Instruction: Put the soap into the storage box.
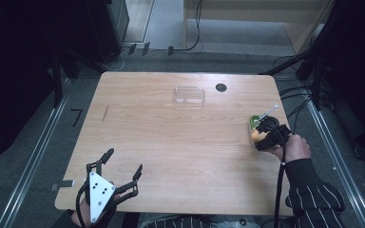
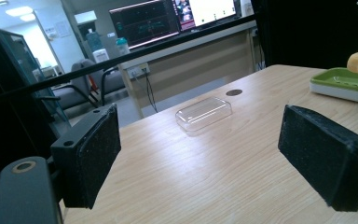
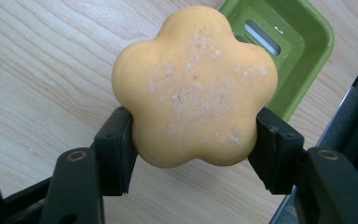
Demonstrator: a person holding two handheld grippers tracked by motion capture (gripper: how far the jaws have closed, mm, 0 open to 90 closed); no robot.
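Over at the right edge of the tabletop (image 1: 171,142), the right gripper (image 3: 193,144) has its fingers (image 3: 116,156) pinching an orange flower-shaped soap (image 3: 193,88) from both sides. The soap is lifted off the wood and sits just beside a green soap dish (image 3: 303,60), partly overlapping its near corner in the right gripper view. The dish has a slotted floor and stands close to the tabletop's right edge. In the high view the person's right hand (image 1: 295,148) comes in from the lower right in a striped sleeve (image 1: 316,194), a black cable trailing down from the gripper.

The left gripper (image 1: 123,166) rests at the near left corner of the tabletop, well apart from the soap, with its fingers (image 2: 91,154) spread wide and nothing between them. A grey three-cornered plate (image 1: 99,195) rides on top of it.

Toward the far side, near the middle, lies a clear plastic lid (image 1: 189,94), flat on the wood. Just to its right is a small dark round hole (image 1: 221,87) in the tabletop. The wood between the soap and the lid is bare, so nothing stands between the two.

Beyond the tabletop, the left gripper view takes in a desk with lit monitors (image 2: 144,21) and some chairs (image 2: 81,88). Cables (image 1: 195,33) run across the floor behind the tabletop.
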